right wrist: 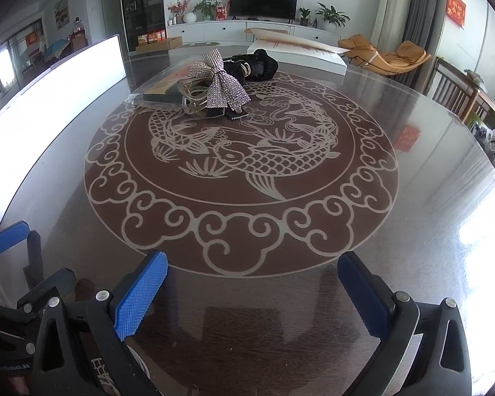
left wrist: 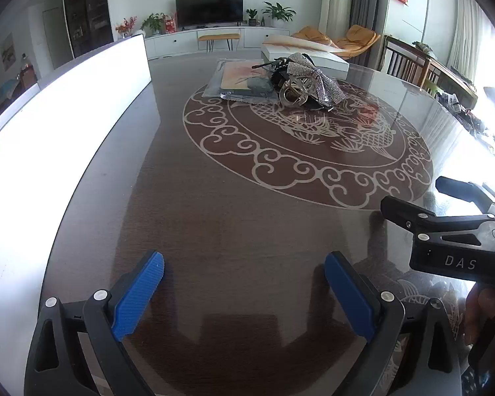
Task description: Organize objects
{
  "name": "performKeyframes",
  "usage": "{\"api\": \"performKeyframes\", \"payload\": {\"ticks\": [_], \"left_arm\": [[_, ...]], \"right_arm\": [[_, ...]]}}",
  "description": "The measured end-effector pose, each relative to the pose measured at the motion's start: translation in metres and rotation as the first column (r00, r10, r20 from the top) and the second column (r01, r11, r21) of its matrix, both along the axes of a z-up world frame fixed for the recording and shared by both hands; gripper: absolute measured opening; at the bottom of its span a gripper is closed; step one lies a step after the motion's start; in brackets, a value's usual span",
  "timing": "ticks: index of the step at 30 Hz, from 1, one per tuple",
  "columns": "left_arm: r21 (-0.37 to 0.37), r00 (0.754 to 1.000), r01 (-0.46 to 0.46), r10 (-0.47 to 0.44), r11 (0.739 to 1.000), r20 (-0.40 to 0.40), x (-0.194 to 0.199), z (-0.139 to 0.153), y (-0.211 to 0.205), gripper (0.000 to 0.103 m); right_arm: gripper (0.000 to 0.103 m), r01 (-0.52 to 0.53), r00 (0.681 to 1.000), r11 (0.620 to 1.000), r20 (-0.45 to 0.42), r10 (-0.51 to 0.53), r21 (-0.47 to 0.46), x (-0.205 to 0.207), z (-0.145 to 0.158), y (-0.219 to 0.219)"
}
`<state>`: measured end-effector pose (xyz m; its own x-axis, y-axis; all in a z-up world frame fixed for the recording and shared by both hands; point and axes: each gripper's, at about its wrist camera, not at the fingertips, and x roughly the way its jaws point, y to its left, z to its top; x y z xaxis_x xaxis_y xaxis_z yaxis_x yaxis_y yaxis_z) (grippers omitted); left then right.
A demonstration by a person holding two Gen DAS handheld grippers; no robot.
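A pile of accessories lies at the far side of the round table. It holds a rhinestone bow hair clip (left wrist: 310, 76) (right wrist: 221, 82), a clear claw clip (left wrist: 292, 94) (right wrist: 191, 97), a black fabric piece (right wrist: 259, 64) (left wrist: 279, 72) and a flat wrapped packet (left wrist: 244, 82) (right wrist: 161, 90). My left gripper (left wrist: 247, 293) is open over the bare near part of the table, far from the pile. My right gripper (right wrist: 252, 297) is also open and holds nothing. Each gripper shows in the other's view, the right one (left wrist: 412, 193) and the left one (right wrist: 33, 254).
The dark glass-topped table (right wrist: 412, 231) bears a carp and cloud pattern. A tall white panel (left wrist: 66, 109) (right wrist: 66, 76) stands along its left side. A long white box (left wrist: 307, 54) (right wrist: 300, 52) lies behind the pile. Wooden chairs (right wrist: 462, 99) stand at the right.
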<state>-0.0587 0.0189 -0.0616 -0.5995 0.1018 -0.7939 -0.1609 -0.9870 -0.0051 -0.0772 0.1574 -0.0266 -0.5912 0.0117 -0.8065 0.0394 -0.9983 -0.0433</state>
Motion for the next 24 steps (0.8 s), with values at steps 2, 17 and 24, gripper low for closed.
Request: {"api": "performKeyframes", "payload": {"ticks": [2,17,24], "left_arm": [[-0.008,1.0,0.001,-0.001,1.0,0.002,0.0001,-0.0001,0.001,0.1],[-0.008,1.0,0.0,0.0,1.0,0.002,0.0004,-0.0002,0.0013,0.1],[-0.008,1.0,0.0,0.0,1.0,0.002,0.0001,-0.0004,0.0012,0.1]], "right_arm": [[0.103,0.0,1.0,1.0,0.001,0.0,-0.002,-0.0001,-0.0001,0.0],[0.103,0.001,1.0,1.0,0.004,-0.001,-0.015,0.0002,-0.0007,0.0015],[0.103,0.001,1.0,1.0,0.006,-0.001,-0.019,-0.0001,-0.0011,0.0021]]}}
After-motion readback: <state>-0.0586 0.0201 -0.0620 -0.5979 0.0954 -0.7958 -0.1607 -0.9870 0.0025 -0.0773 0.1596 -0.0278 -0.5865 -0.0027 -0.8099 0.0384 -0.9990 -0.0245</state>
